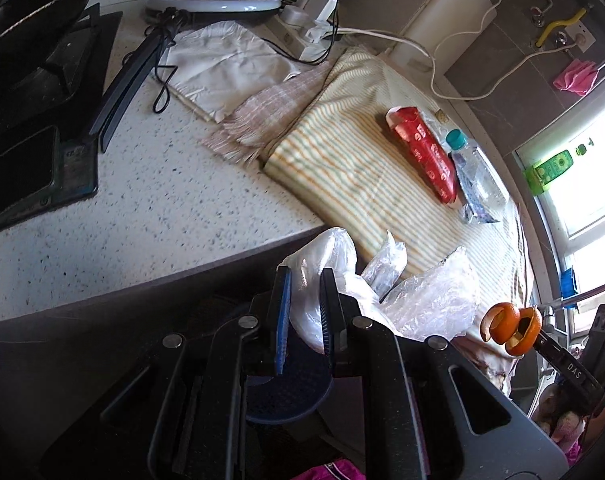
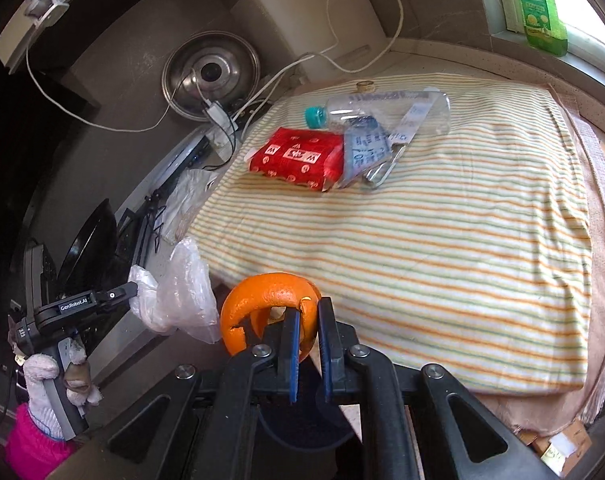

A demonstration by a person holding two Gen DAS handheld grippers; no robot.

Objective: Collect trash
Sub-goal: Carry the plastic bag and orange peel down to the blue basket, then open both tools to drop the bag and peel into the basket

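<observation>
Orange peel (image 2: 268,308) in right claw (image 2: 308,320) | plastic bag (image 1: 326,276) in left claw (image 1: 304,292)

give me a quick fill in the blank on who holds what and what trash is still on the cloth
The left hand-held gripper is shut on a plastic ____.
The right hand-held gripper is shut on an orange ____.
On the striped cloth, a red packet lies beside a clear ____ with a teal cap.

Missing words: bag; peel; bottle
</observation>
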